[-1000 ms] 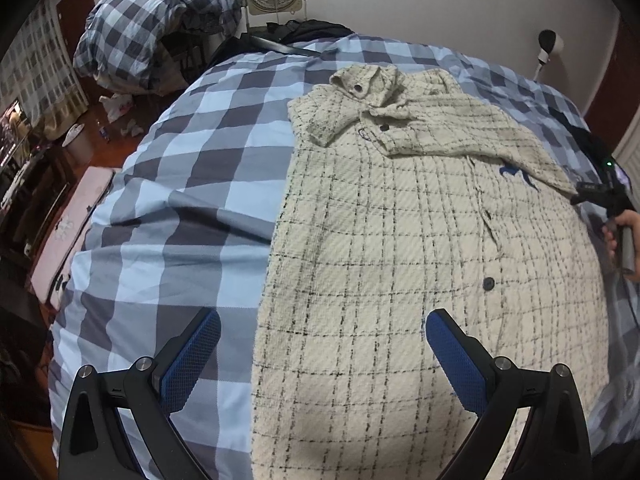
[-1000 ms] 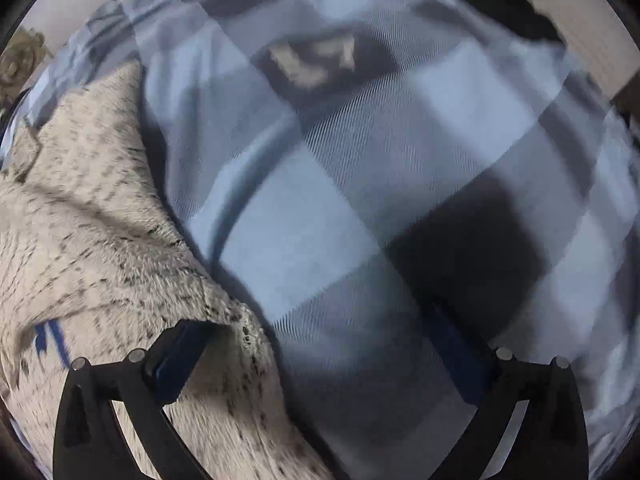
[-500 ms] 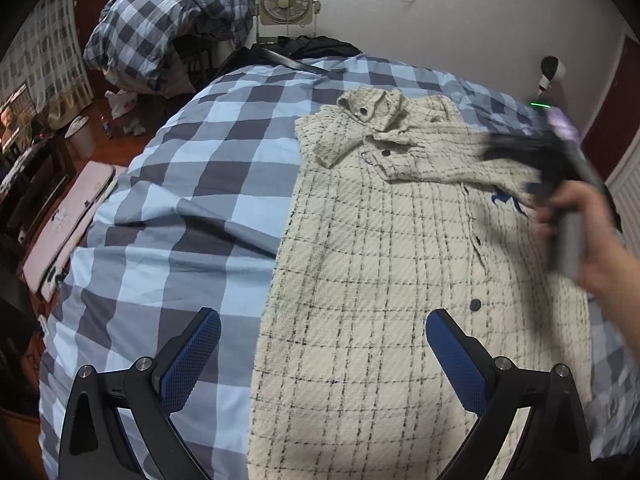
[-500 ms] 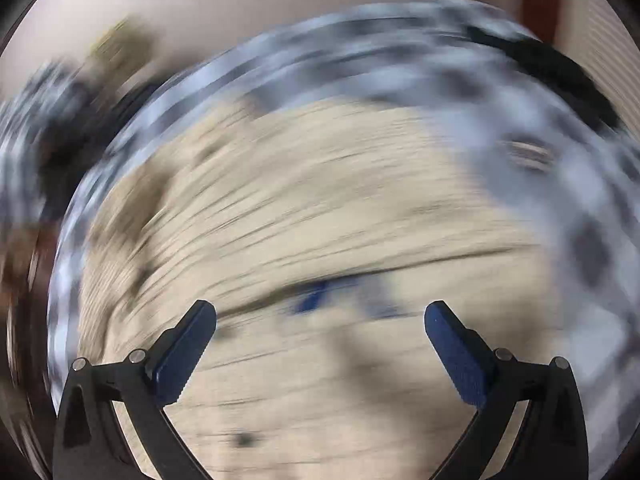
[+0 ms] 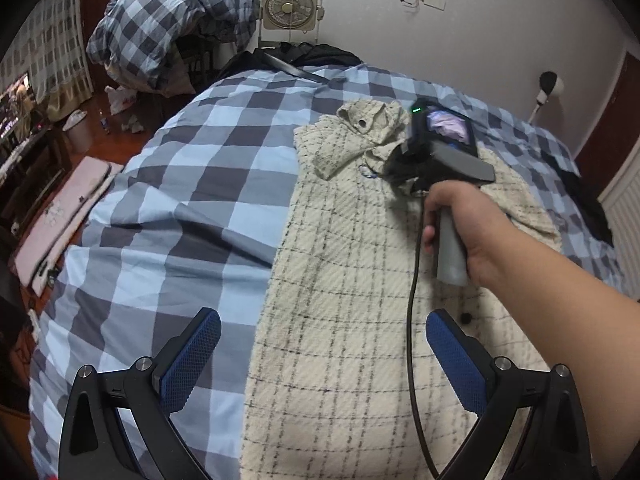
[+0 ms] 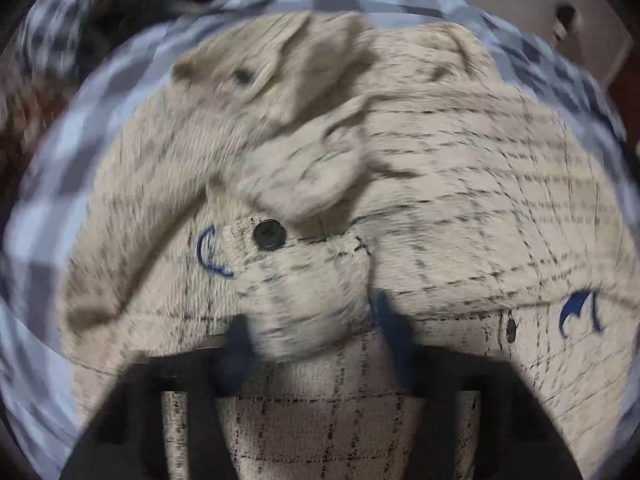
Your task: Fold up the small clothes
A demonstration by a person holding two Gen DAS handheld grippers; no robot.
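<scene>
The right gripper [image 6: 312,332] has swung across since a second ago: then it sat off the shirt's right edge over bare quilt, and now it is down near the collar [image 5: 370,120], at about 1 o'clock in the left wrist view. Its jaws have just been closing, from wide apart to narrow, and a bunched fold of the cream checked shirt [image 5: 360,320] sits between the blue pads, which press on it from both sides. The picture there is smeared, so how firm the pinch is I cannot tell.

The left gripper [image 5: 320,364] has hardly shifted. Its jaws stand wide apart with nothing between them, the left pad over the quilt [image 5: 180,200], the right pad over the shirt.

The shirt lies flat and buttoned on the checked quilt, collar toward the wall at 12 o'clock, hem toward 6 o'clock, its sleeve folded in across the chest.

Only the left wrist view shows the hand [image 5: 460,220] round the right gripper's grey handle, the bare forearm reaching in from 4 o'clock and the black cable [image 5: 412,320] trailing over the shirt. It also takes in the fan [image 5: 290,6] and the heaped bedding [image 5: 172,28] at 11 o'clock.

Only the right wrist view shows the pinched fold close up, a black button [image 6: 269,234] just above it at 11 o'clock, and blue stitched marks [image 6: 576,312] at 3 o'clock.
</scene>
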